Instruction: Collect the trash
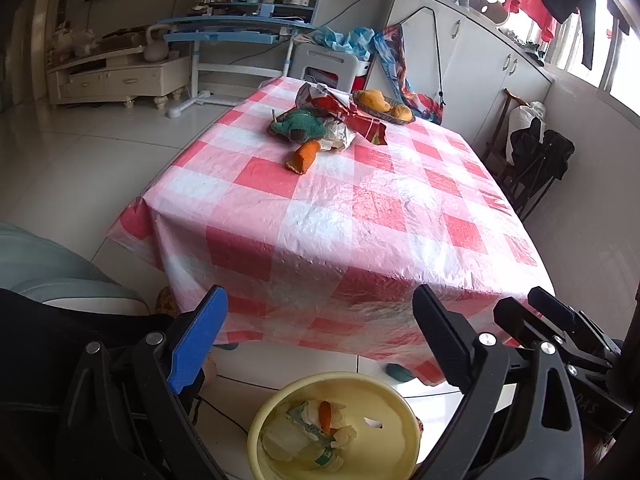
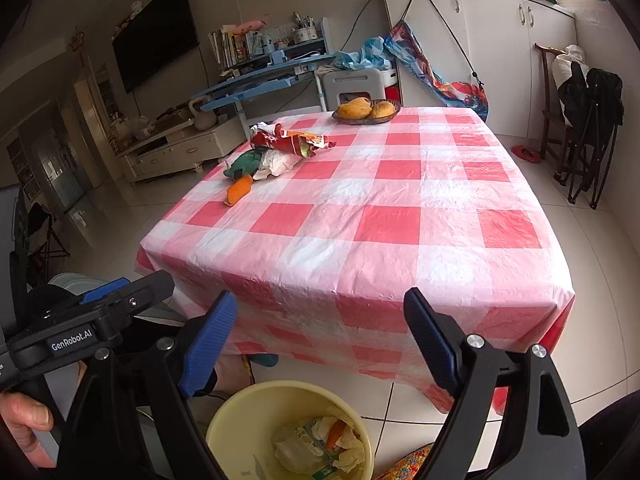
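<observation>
A red snack bag (image 1: pixel 352 114) (image 2: pixel 294 142), crumpled white paper (image 1: pixel 338 136) (image 2: pixel 278 162), a green knitted cloth (image 1: pixel 302 124) (image 2: pixel 244 164) and an orange peel piece (image 1: pixel 303 155) (image 2: pixel 239 191) lie together at the far side of the red-checked table (image 1: pixel 344 216) (image 2: pixel 372 216). A yellow bin (image 1: pixel 334 426) (image 2: pixel 290 432) on the floor holds a plastic bottle, tissue and orange peel. My left gripper (image 1: pixel 320 340) and right gripper (image 2: pixel 320 344) are both open and empty, hovering above the bin in front of the table's near edge.
A dark bowl of mangoes (image 1: pixel 384 108) (image 2: pixel 366 111) sits at the table's far edge. A white stool (image 1: pixel 326 66) and blue desk (image 1: pixel 236 28) stand beyond. A folded black chair (image 2: pixel 588 120) is at right. A pale seat (image 1: pixel 48 272) is near left.
</observation>
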The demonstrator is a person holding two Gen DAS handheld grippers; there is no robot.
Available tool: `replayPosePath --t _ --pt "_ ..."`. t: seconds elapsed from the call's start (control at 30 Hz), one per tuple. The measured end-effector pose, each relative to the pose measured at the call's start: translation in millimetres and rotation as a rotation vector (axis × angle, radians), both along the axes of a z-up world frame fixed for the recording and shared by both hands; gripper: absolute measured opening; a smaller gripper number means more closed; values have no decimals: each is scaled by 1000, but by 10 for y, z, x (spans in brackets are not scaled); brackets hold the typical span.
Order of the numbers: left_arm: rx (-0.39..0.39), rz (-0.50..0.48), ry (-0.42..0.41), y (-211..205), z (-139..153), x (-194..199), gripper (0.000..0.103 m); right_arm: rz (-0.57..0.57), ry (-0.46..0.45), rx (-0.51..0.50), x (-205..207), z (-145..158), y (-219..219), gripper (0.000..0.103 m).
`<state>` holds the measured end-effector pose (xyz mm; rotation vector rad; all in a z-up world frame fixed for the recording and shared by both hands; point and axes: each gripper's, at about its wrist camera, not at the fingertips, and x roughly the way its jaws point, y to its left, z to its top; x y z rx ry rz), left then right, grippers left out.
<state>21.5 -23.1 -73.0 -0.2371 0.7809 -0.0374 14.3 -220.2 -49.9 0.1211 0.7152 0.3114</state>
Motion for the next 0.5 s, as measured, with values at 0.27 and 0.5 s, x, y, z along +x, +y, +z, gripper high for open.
replayPosePath --t 0.27,0.5 --pt "-10 -57 49 -64 -47 40 90 13 9 -16 10 -33 63 82" --pt "-6 -65 58 -84 -67 41 90 12 12 -15 9 -45 77 82"
